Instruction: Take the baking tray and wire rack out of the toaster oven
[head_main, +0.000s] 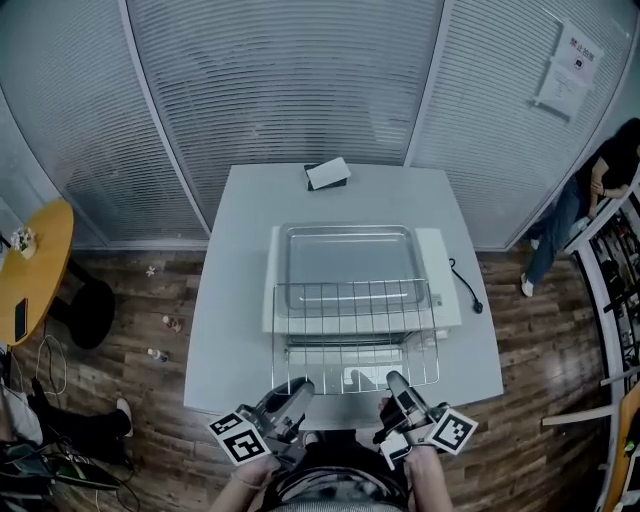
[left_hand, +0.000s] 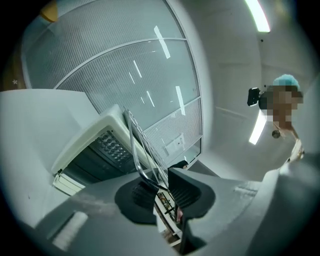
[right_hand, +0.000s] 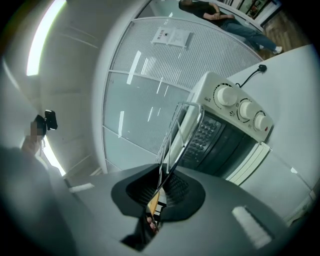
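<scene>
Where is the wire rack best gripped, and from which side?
The near edge wire, one gripper toward each corner, coming level from the person's side. The wire rack is wide, flat and all thin wire, so two spread grips should keep it from tipping. The left gripper and right gripper are shut on it there.

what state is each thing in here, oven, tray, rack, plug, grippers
toaster oven: door open
baking tray: out, resting on top of the oven
wire rack: out, held up by its near edge
power plug: loose on the table
left gripper: shut on the wire rack
right gripper: shut on the wire rack
</scene>
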